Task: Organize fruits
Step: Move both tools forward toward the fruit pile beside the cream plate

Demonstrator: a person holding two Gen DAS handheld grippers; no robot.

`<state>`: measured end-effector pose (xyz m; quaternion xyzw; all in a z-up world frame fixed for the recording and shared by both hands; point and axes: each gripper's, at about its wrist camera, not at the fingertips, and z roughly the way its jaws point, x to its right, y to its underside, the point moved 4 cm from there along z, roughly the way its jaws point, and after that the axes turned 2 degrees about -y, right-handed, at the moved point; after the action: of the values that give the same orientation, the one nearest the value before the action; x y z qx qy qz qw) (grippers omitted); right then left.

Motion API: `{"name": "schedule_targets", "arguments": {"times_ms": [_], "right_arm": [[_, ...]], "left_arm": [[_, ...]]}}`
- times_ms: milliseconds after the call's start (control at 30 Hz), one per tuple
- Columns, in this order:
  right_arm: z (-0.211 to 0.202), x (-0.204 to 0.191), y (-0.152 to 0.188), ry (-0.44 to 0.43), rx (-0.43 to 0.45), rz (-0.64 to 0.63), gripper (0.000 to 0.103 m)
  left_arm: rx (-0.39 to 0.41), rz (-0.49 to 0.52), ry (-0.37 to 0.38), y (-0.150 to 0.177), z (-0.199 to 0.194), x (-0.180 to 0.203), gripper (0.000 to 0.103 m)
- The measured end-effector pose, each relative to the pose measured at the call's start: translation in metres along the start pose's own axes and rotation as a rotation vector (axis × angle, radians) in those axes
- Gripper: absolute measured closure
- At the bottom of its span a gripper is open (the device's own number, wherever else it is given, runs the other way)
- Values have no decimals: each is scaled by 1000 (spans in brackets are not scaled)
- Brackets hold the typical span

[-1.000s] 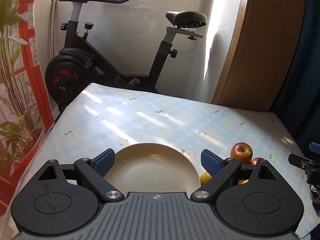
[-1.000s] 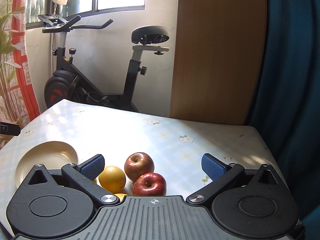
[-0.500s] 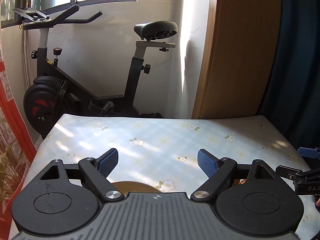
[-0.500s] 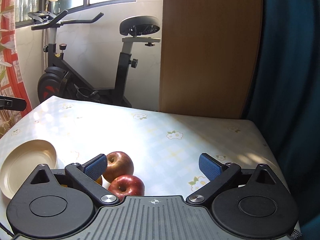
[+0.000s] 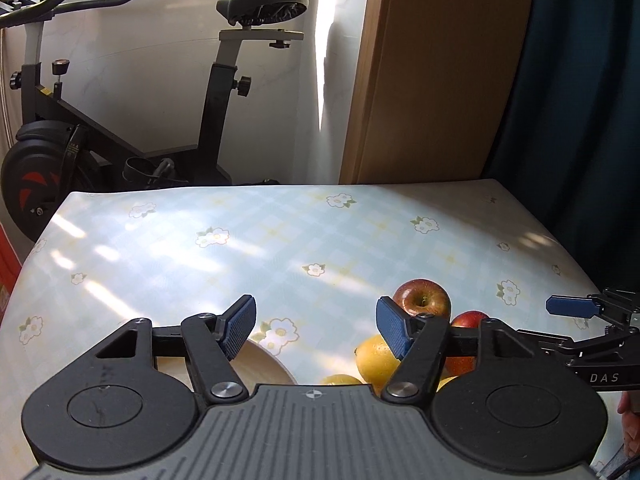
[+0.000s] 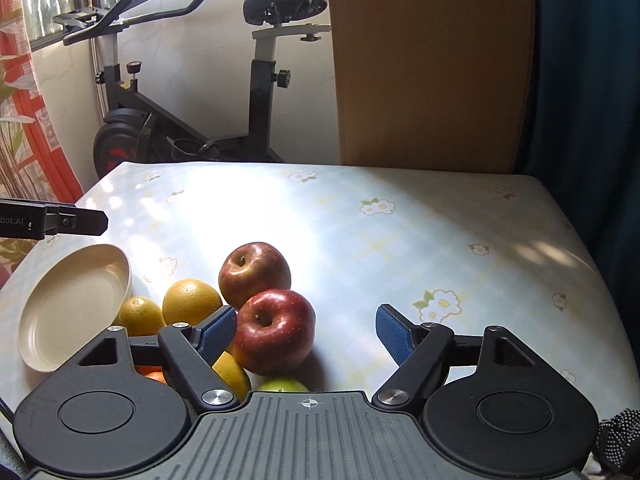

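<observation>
A pile of fruit lies on the flowered tablecloth (image 6: pixel 360 240): two red apples, several oranges and a green fruit (image 6: pixel 282 385). My right gripper (image 6: pixel 306 334) hangs low over the pile with its jaws closing. The front red apple (image 6: pixel 274 332) sits between them against the left pad, and the right pad stands clear of it. The second apple (image 6: pixel 254 274) and an orange (image 6: pixel 190 300) lie just behind. My left gripper (image 5: pixel 316 330) is also closing, with only tablecloth between its pads. To its right are the apples (image 5: pixel 422 300) and an orange (image 5: pixel 376 356).
A cream plate (image 6: pixel 72 304) lies left of the fruit; its rim (image 5: pixel 264 364) shows under the left gripper. An exercise bike (image 6: pixel 256 80) stands behind the table, beside a wooden panel (image 6: pixel 432 60) and a dark curtain (image 6: pixel 580 80). The cloth's far and right parts are bare.
Both pairs of jaws have narrowed. The left view has swung from the plate toward the fruit. The right gripper has sunk closer to the apples, which now look larger.
</observation>
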<state>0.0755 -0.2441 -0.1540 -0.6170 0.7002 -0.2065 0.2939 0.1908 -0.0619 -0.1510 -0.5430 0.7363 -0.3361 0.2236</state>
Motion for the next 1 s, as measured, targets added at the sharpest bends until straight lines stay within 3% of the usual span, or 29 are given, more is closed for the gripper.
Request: {"name": "schedule_targets", "arguments": {"times_ms": [367,600,1000], "right_arm": [[-11,1,16,8,-29,2,40],[-16,-5,20,6,-42,-13,47],[-20,-13,21,-21,-49,-25,50]], "left_arm": [[-50,2,-14,32,-14,-5,38],[-41,-13,-5,34,-22,-4,41],[-32,-27,-11,33,-27,-4,45]]}}
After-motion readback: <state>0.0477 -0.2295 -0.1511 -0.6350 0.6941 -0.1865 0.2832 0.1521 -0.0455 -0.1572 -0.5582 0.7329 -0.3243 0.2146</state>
